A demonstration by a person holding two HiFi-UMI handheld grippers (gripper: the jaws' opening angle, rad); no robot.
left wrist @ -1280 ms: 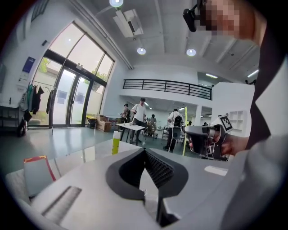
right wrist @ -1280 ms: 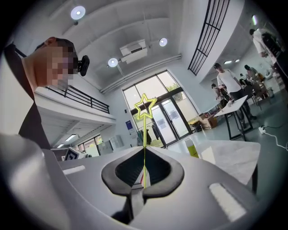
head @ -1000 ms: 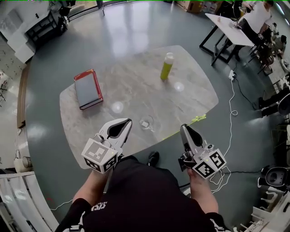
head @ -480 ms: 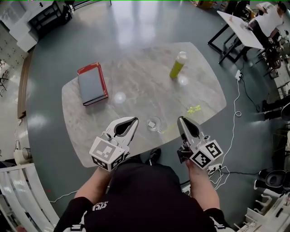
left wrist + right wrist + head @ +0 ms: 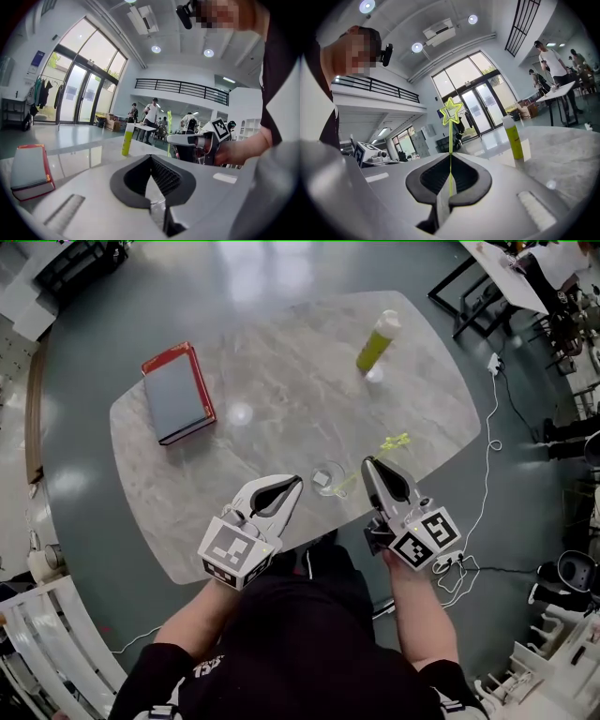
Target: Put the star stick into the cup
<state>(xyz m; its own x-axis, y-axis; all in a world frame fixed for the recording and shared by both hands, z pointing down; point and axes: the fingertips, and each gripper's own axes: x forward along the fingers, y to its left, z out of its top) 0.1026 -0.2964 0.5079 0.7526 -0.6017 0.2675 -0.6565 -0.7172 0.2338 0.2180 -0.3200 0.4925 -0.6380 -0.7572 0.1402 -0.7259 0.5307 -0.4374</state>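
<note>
A clear glass cup (image 5: 328, 477) stands near the table's front edge, between my two grippers. My right gripper (image 5: 372, 467) is just right of the cup and shut on the thin yellow-green star stick (image 5: 394, 442). In the right gripper view, the stick (image 5: 451, 140) rises straight out of the closed right gripper (image 5: 451, 157), with the star on top. The left gripper (image 5: 292, 484) is just left of the cup, shut and holding nothing. In the left gripper view, its jaws meet at the tip of the left gripper (image 5: 150, 157), and the cup's rim (image 5: 157, 204) shows below.
A red-edged book (image 5: 174, 394) lies at the table's far left. A yellow-green bottle (image 5: 377, 341) stands at the far right. The marble table (image 5: 281, 390) has its front edge right under my grippers. Other people and tables stand in the background.
Both grippers have moved forward over the table's front edge and closer to the cup. The star stick has come inward with the right gripper.
</note>
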